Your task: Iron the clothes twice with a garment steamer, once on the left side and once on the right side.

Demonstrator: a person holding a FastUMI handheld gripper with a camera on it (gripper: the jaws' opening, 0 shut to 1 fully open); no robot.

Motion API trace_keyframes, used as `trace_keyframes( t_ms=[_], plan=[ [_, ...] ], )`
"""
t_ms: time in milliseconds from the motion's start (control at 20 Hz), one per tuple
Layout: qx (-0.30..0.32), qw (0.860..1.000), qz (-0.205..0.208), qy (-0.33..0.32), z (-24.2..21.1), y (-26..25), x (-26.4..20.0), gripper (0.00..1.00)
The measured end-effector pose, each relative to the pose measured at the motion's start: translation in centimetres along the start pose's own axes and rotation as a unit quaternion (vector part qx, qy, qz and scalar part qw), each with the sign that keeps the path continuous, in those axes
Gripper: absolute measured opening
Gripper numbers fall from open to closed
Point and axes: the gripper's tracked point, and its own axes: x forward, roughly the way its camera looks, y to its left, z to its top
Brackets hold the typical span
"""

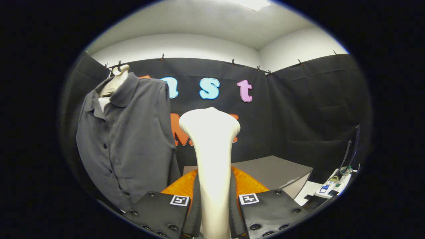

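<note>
A: What is hanging there, biggest first?

B: A dark grey button-front collared shirt (124, 139) is hanging on a pale mannequin neck, beyond the fingers and off to their left. A grey boxy table (275, 171) is standing further back, to the right.

A: And the tool?

B: The gripper (214, 212) is clamping both fingers on the neck of a cream plastic garment steamer (212, 159), its flared head pointing up, well apart from the shirt.

A: What is looking risky?

B: The smooth handle could be slipping in the grip, I think, and the head is aiming past the cloth, so a pass might miss.

A: Any writing?

B: Only square black-and-white markers (179, 200) on the fingers; no brand is showing.
</note>
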Motion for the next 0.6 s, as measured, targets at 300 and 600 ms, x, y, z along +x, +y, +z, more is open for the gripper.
trace_keyframes(
  t_ms=[300, 600],
  plan=[
    [0.016, 0.997, 0.071, -0.018, 1.7, 8.5, -0.8, 0.41],
    [0.002, 0.994, 0.104, -0.016, 1.4, 14.9, 1.0, 0.41]
  ],
)
